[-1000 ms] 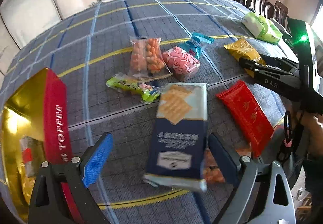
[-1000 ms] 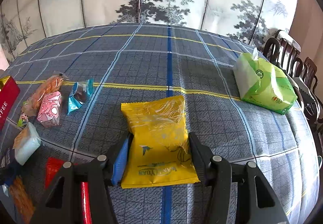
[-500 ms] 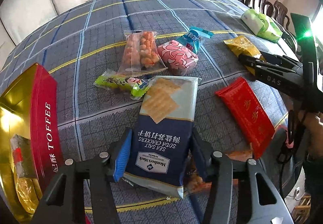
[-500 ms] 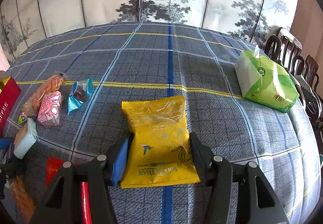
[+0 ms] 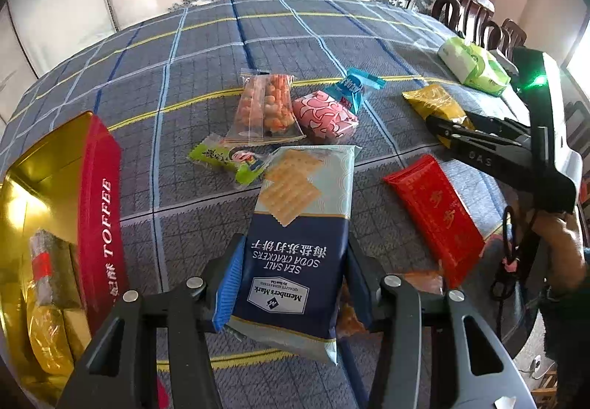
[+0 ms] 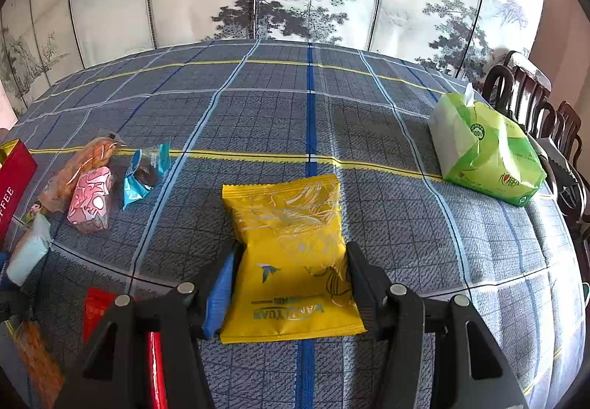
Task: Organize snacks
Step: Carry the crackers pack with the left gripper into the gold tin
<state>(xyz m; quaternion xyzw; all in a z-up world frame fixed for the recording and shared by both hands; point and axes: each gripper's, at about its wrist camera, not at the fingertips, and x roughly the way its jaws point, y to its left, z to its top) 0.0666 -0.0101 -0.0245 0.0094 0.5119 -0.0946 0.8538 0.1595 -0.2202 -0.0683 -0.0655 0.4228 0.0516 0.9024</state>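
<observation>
Both grippers clamp snack packs on the desk.
Left gripper [image 5: 291, 283] jaws just closed onto the cracker pack [image 5: 295, 239]; only its view shows the toffee tin [image 5: 99, 210]. Right gripper [image 6: 291, 283] jaws pinch the yellow packet [image 6: 291, 254].

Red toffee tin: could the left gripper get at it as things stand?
Probably not yet. The left gripper has just closed on the soda cracker pack, so its jaws are occupied. The open toffee tin sits close beside it, nothing between, so dropping the pack in looks feasible.
</observation>
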